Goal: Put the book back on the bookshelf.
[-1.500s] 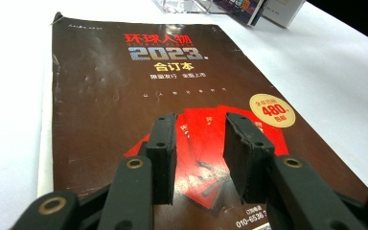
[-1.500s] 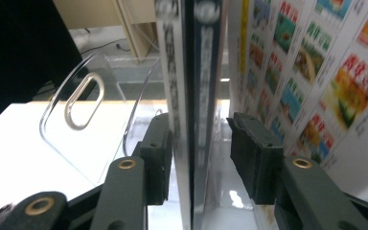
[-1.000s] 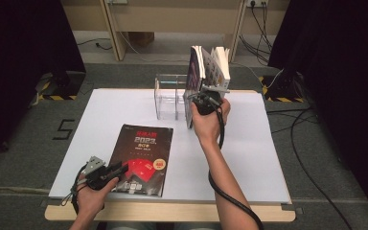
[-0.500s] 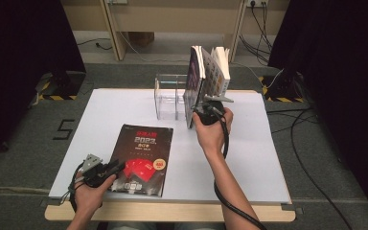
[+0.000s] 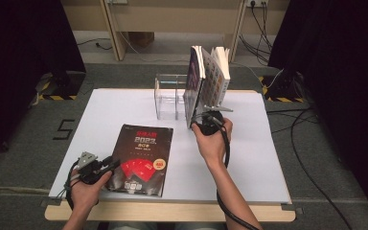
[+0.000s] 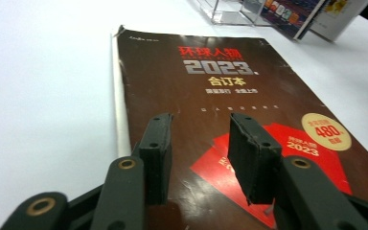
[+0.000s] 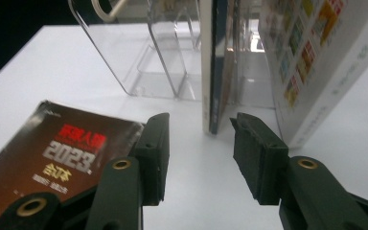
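Two claws, both empty: my left claw (image 6: 199, 158) gaped over the dark magazine (image 6: 230, 120), having just widened. My right claw (image 7: 199, 158) stood open before the upright book (image 7: 214, 67); backing straight out seemed safest, lest it tip.

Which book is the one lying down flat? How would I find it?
Look at the white table, then the side nearest the person. The dark book lies flat there, in front of the clear rack, with red cards and 2023 on its cover. The other books stand upright in the rack; this one lies flat.
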